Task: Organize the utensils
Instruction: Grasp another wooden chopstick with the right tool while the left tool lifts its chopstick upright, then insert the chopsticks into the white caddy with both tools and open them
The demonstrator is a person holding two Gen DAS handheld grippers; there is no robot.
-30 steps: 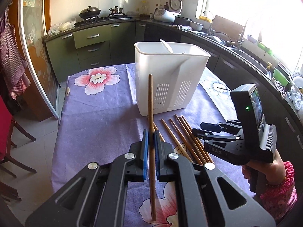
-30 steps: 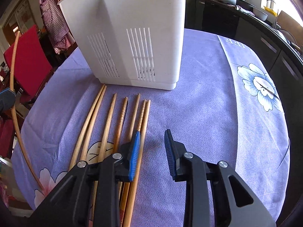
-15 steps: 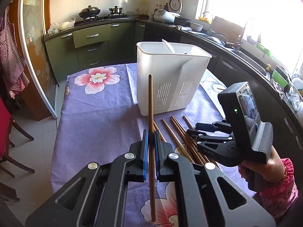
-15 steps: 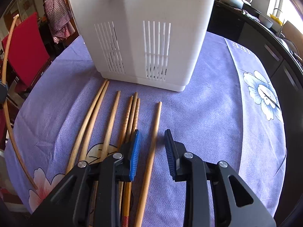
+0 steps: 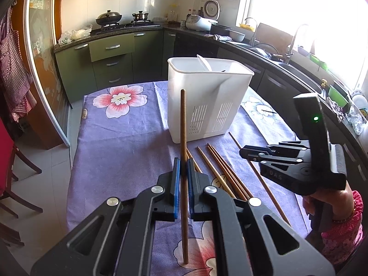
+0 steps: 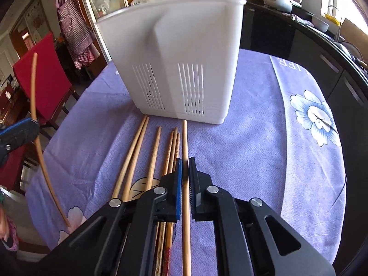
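Note:
My left gripper [image 5: 183,161] is shut on a dark brown chopstick [image 5: 183,119] and holds it upright above the purple cloth. In front of it stands the white slotted utensil holder [image 5: 207,105]. My right gripper [image 6: 185,161] is shut on a light wooden chopstick [image 6: 184,138] whose tip points at the utensil holder [image 6: 184,57]. Several loose chopsticks [image 6: 138,147] lie side by side on the cloth just left of it. In the left wrist view the right gripper [image 5: 243,153] hovers over the loose chopsticks [image 5: 216,161]. In the right wrist view the left gripper [image 6: 20,130] is at the left edge.
A white spoon [image 5: 204,63] stands inside the holder. The purple floral tablecloth [image 5: 119,142] covers the table. A red chair [image 6: 43,69] stands to its left, and green kitchen cabinets [image 5: 110,64] and a sink counter [image 5: 287,69] lie beyond. A hand with a pink sleeve [image 5: 340,209] holds the right gripper.
The right gripper's jaws have shut on the rightmost chopstick, which lay between them half a second ago, and it has risen slightly. The left gripper and its chopstick have stayed still.

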